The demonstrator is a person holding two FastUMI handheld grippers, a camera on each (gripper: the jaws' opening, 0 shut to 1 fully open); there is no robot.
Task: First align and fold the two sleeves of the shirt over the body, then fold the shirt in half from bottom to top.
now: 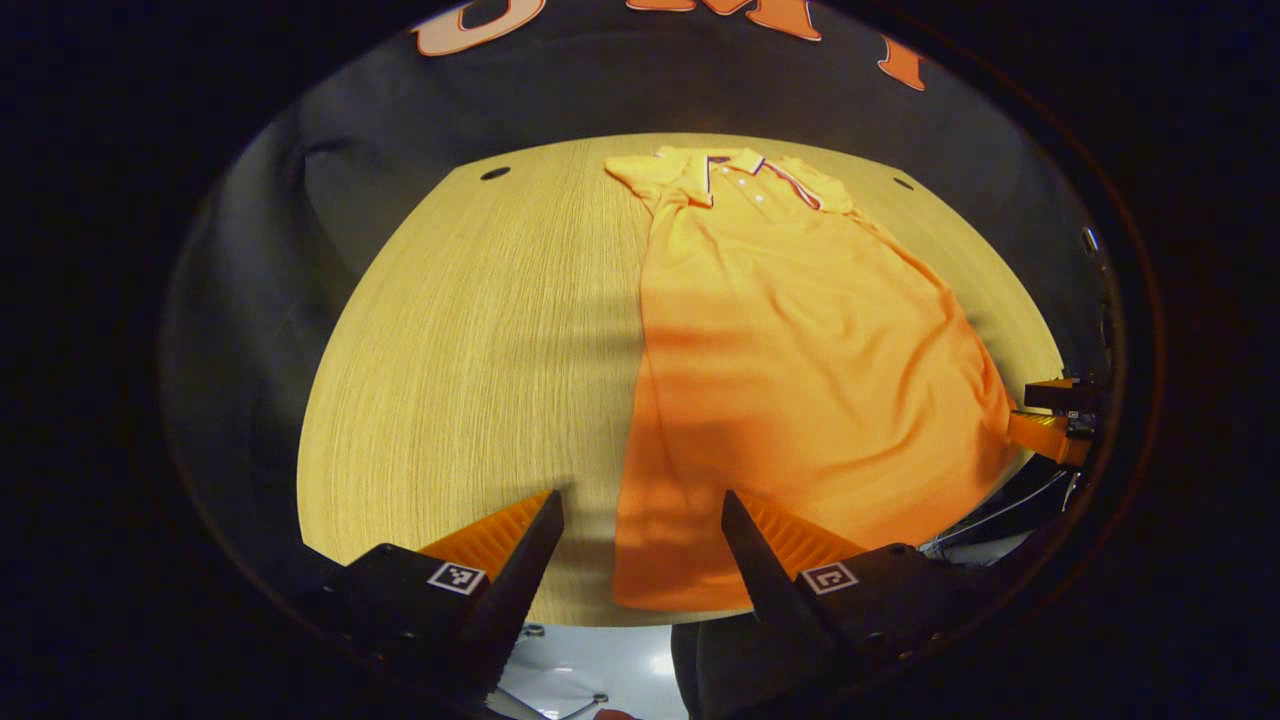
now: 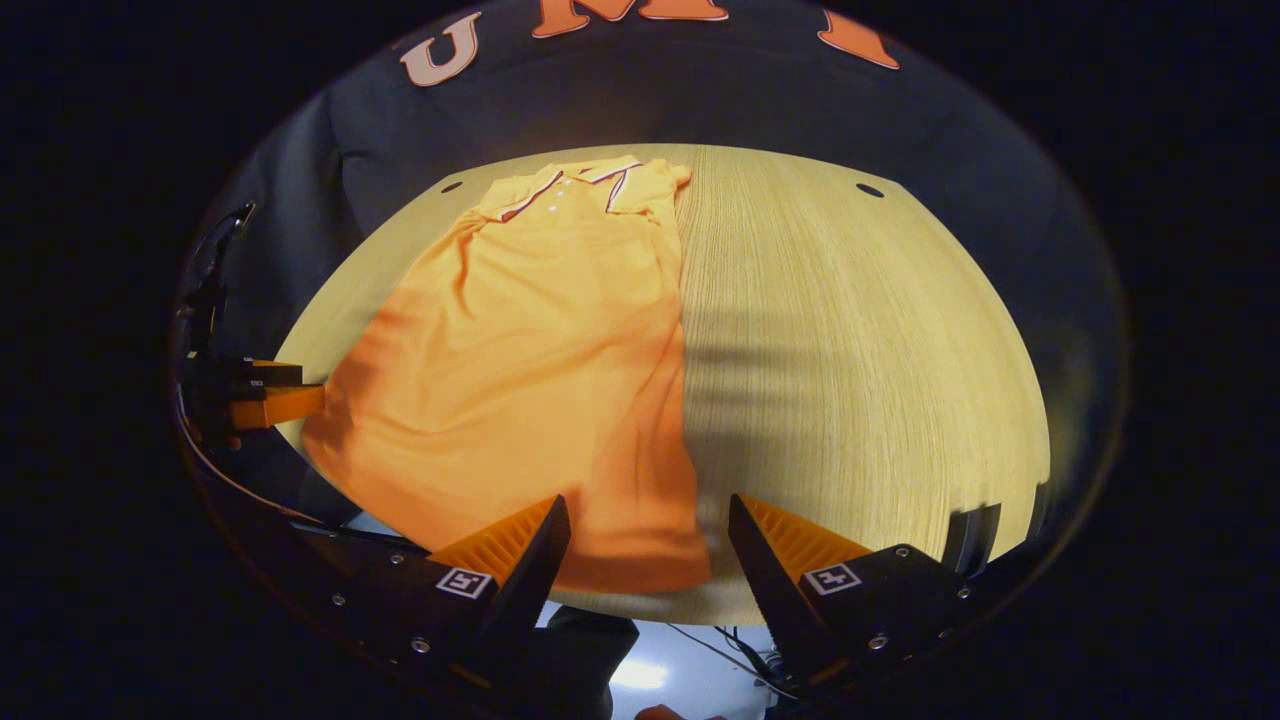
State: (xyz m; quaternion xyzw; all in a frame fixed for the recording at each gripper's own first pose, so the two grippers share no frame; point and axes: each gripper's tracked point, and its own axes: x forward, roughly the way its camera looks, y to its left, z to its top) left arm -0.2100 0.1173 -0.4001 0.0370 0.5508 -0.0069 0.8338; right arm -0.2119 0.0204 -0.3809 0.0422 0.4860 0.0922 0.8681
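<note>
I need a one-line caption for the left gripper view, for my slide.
Left gripper, open, hovers at the hem of an orange polo shirt with sleeves folded in, on a wooden table.

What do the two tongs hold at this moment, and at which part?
Nothing. The left tongs and right tongs are both open, above the bottom hem corners of the shirt, which lies flat on the table, sleeves already folded in.

A recording booth: a bare wooden table (image 1: 480,330) against a black cloth wall (image 1: 620,90).
</note>
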